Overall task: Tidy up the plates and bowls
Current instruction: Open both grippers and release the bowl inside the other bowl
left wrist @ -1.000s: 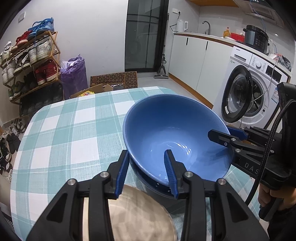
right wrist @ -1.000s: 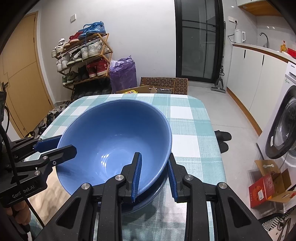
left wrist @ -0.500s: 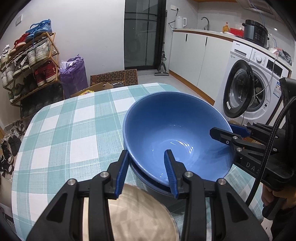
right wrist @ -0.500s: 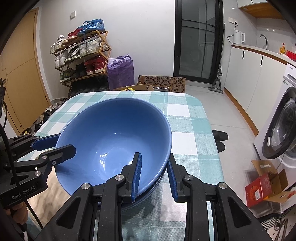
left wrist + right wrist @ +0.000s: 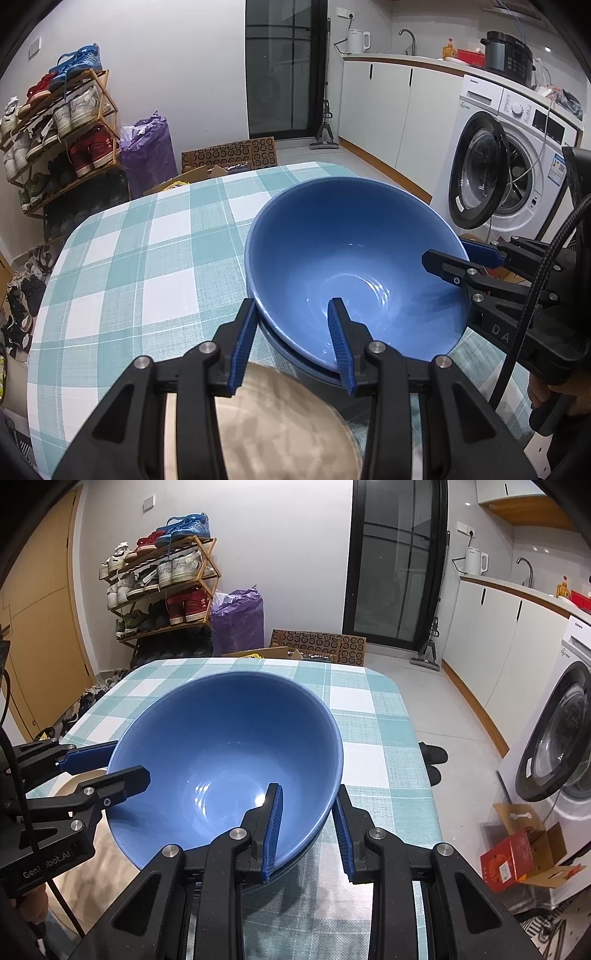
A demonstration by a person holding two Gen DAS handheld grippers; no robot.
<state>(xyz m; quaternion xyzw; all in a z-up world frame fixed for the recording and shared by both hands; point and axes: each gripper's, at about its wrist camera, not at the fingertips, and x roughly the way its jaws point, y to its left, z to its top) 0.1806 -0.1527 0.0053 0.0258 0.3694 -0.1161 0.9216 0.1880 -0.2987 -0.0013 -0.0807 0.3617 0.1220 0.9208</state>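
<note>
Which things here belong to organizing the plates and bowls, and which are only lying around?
Belonging to the job:
- blue bowl
- darker bowl under it
- beige plate

Only lying around:
- shoe rack
- purple bag
- washing machine
- kettle

Teal-checked tablecloth (image 5: pixel 147 258) over table, dark bowl (image 5: pixel 314 373) and beige plate (image 5: pixel 280 424) resting on it

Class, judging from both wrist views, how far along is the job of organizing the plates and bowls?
Done: nothing clearly finished. In hand: both claws, left and right, clamp the blue bowl's rim, over a darker bowl. Left: seating it, and the beige plate alongside.
</note>
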